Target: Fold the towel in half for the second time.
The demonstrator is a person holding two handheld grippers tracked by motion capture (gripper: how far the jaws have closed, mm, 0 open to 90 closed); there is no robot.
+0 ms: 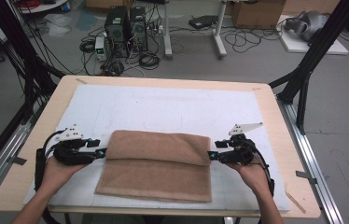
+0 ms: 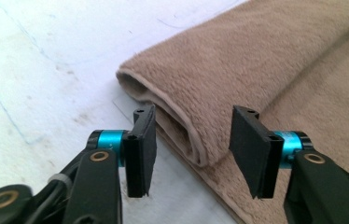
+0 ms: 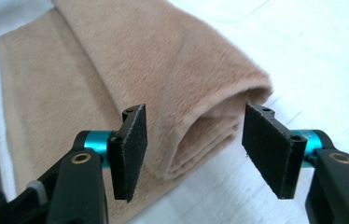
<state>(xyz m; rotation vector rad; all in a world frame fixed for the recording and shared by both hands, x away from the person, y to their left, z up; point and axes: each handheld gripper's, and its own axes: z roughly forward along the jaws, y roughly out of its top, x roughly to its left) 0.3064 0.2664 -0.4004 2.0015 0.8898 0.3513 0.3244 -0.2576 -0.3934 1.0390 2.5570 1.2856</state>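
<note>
High view: brown towel (image 1: 156,165) lies on the white mat (image 1: 172,109) of the wooden table (image 1: 275,126), near the person's edge. Its far part is folded over into a thick roll, the lower layer spread flat toward the person. Left gripper (image 1: 101,152) sits at the roll's left end, right gripper (image 1: 212,156) at the right end, each held in a hand (tips right at the fabric edge; contact not resolvable from here). Floor beyond the table has computer towers (image 1: 126,28) and loose cables.

Left gripper view: left gripper (image 2: 193,140) has jaws spread wide, holding nothing. The folded end of the towel (image 2: 256,65) sits in the gap between the pads (image 2: 142,149), not pinched. Flat layer runs under the right-hand pad.

Right gripper view: right gripper (image 3: 196,144) also wide open, nothing clamped. The rolled end of the towel (image 3: 163,70) points into the gap, stacked layers visible at the edge, clear of both pads (image 3: 270,144).
</note>
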